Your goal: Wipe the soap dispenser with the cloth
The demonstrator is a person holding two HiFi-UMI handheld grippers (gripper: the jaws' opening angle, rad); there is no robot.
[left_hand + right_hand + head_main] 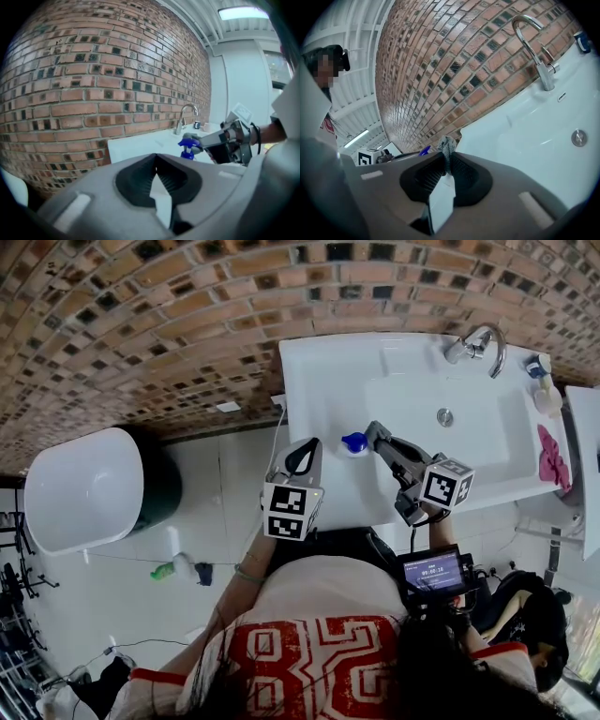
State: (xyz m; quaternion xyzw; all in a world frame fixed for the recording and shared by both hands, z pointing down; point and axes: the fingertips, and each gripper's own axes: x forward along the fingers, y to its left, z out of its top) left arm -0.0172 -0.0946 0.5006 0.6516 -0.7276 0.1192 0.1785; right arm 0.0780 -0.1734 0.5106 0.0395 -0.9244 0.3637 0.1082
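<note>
Standing on the flat rim of the white sink [328,371], at its front-left corner and well apart from the faucet [483,341] at the sink's far right, the soap dispenser [354,442] is seen as a small bottle with a bright blue pump top and a short spout; from above, little of the body under that top can be made out, while the left gripper view shows blue below the pump head as well. The right gripper [378,435] is held over the sink's front rim, just right of the dispenser, and its jaws are closed tight on a grey cloth [446,146], a crumpled tuft of which sticks out past the fingertips. The tuft is brought right up to the dispenser's blue top, though actual contact cannot be judged. The left gripper [306,444] is held at the sink's front-left edge, just left of the dispenser, with its jaws pressed together at the tips and nothing caught between them. A pink cloth [551,460] is laid on the sink's right rim, and a white bottle [547,399] is set behind it, near the faucet. A wall of brown brick is seen behind the sink.
</note>
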